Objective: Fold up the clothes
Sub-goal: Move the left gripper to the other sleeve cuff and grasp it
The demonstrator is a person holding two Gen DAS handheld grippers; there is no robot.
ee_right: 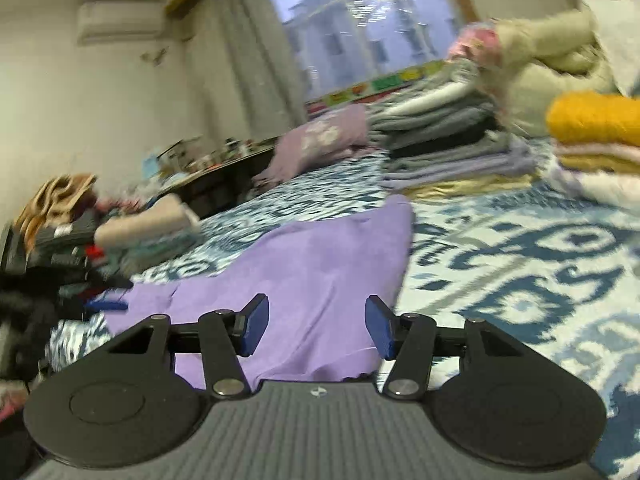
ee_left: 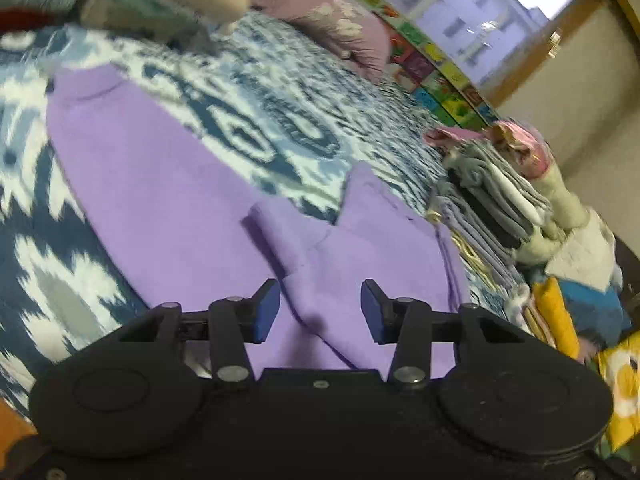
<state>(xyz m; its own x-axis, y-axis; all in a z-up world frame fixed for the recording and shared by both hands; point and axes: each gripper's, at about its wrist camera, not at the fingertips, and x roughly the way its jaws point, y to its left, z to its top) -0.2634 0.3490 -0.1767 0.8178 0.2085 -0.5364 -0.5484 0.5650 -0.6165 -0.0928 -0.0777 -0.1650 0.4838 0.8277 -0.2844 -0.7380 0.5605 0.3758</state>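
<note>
Left wrist view: my left gripper (ee_left: 320, 308) hangs with fingers released over a lilac garment (ee_left: 160, 184) spread flat on the patterned bed (ee_left: 280, 120) for folding. My right gripper (ee_right: 316, 328) hovers unclenched at its near hem.

The garment (ee_left: 160, 200) is lying spread on the bed (ee_left: 280, 128), directly beneath and ahead of the left hand-held gripper (ee_left: 320, 312). A stack of folded clothes (ee_left: 500, 200) is sitting on the bed to the right of that gripper. A pillow (ee_left: 332, 28) is lying beyond the garment, ahead. From the right hand-held gripper (ee_right: 316, 328), the garment is extending ahead and to the left, with the stack ahead and to the right.
</note>
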